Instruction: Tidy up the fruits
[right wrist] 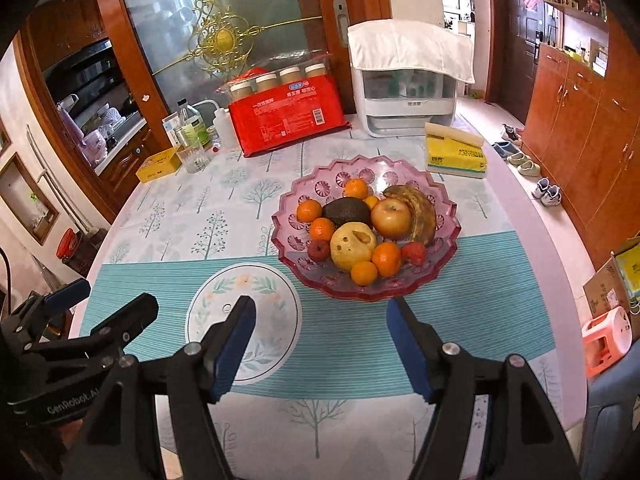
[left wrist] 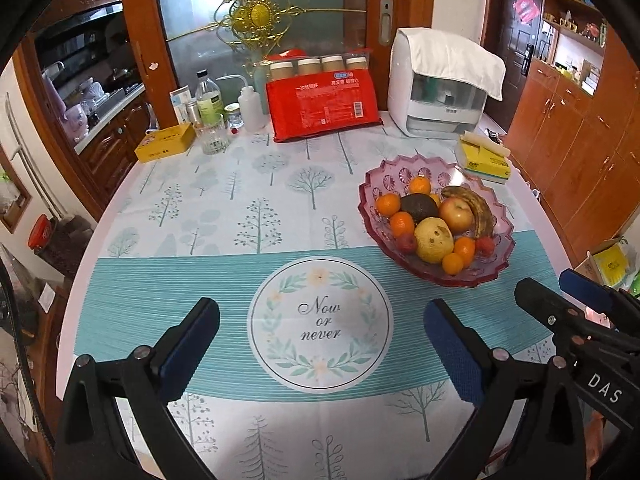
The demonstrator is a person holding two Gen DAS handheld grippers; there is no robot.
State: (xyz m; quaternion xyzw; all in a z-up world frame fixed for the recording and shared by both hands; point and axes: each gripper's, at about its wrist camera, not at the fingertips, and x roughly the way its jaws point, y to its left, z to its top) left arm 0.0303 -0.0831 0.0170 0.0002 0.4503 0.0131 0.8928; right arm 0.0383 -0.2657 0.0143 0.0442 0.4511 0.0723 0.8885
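**Hovering empty over a full bowl**

Hovering above the tablecloth, the left gripper (left wrist: 322, 344) stands spread wide with nothing between its blue pads, and the right gripper (right wrist: 321, 346) is parted too, somewhat narrower, also empty. Just beyond them sits the pink fruit bowl (right wrist: 444, 216), holding oranges, a pear (right wrist: 352, 246), an apple (right wrist: 391, 217), an avocado (right wrist: 346, 211) and a browned banana (right wrist: 420, 212). No fruit lies loose on the table, so the sorting looks finished or nearly so; any next move would call for reaching forward into the bowl. Only the right wrist view shows the shoes (right wrist: 547, 193) on the floor.
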